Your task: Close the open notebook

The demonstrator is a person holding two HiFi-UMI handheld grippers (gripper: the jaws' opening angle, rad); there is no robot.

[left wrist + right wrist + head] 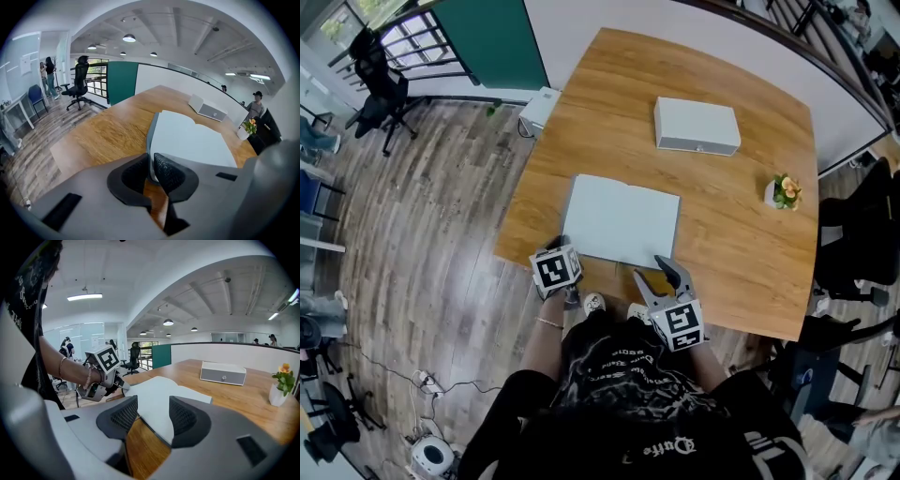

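Honey-brown wooden counter (741, 216): streaked grain, darker bands.
Open paper notebook (623, 223): pale bluish-white pages, grey cover edge.
Flat rectangular box (697, 125): white top, light grey front.
Small flower pot (780, 193): white, with orange-yellow blooms and green leaves.
Left tongs (151, 161) and right tongs (152, 416): grey shells, black dimpled pads, black-on-white square markers.
Plank floor (422, 216): grey-brown.
Flat wall panel (487, 42): teal.

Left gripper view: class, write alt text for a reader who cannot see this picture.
The left tool pinches the near corner of an open notebook with blank white pages, which lies on a wooden table. Farther back on the table stand a white box and a small potted flower.
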